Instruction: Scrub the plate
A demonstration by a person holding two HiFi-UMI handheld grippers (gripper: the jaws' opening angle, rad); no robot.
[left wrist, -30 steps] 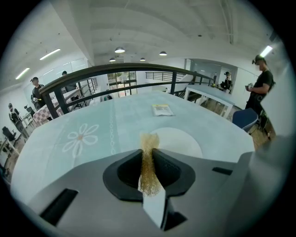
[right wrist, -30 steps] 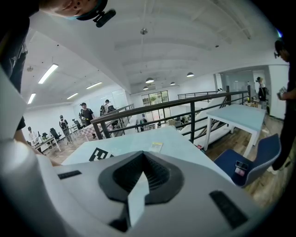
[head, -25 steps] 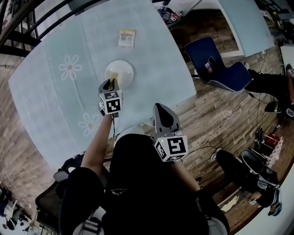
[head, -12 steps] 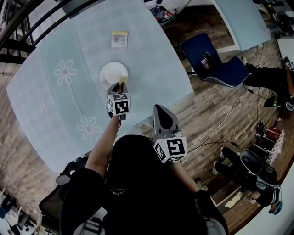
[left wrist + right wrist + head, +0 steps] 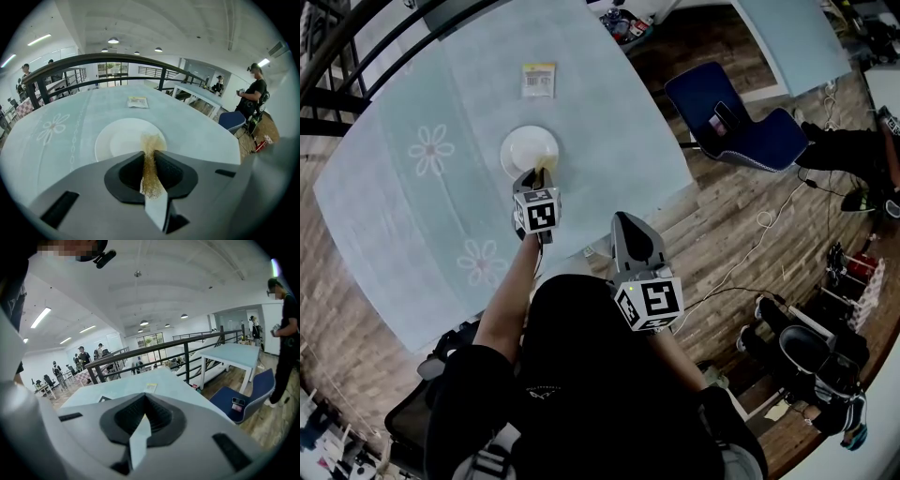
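A white round plate (image 5: 528, 148) (image 5: 123, 140) lies on the pale blue table (image 5: 412, 206). My left gripper (image 5: 541, 172) (image 5: 149, 157) is shut on a golden-brown scrubber (image 5: 151, 161) whose tuft (image 5: 546, 167) sticks out over the plate's near right rim. Whether the tuft touches the plate I cannot tell. My right gripper (image 5: 630, 225) (image 5: 143, 404) is shut with nothing between its jaws, held off the table's near edge, close to the person's body.
A small yellow-topped packet (image 5: 538, 80) (image 5: 138, 101) lies on the table beyond the plate. A black railing (image 5: 93, 58) runs behind the table. A blue chair (image 5: 741, 117) with a phone on it stands on the wood floor at the right. People stand nearby.
The left gripper with the scrubber swung from over the plate's near edge to its right rim, then drew back slightly. The right gripper stayed where it was.
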